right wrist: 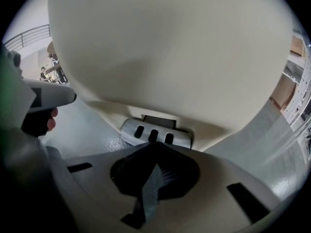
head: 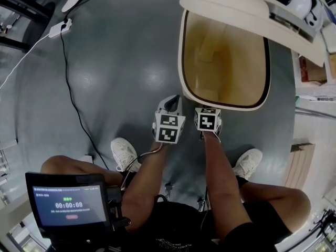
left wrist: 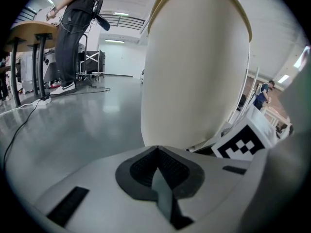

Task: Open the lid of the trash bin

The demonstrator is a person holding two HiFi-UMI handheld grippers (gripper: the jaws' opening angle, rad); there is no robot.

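Grey left gripper (left wrist: 156,149) and right gripper (right wrist: 154,143) hover before trash bin (head: 181,62), jaws together.

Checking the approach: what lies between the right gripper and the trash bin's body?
The right gripper view shows a gray foot pedal with three slots, projecting from the trash bin base, right ahead of the shut right gripper.

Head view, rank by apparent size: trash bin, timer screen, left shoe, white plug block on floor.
1. trash bin
2. timer screen (close to camera, so inflated)
3. left shoe
4. white plug block, farther off
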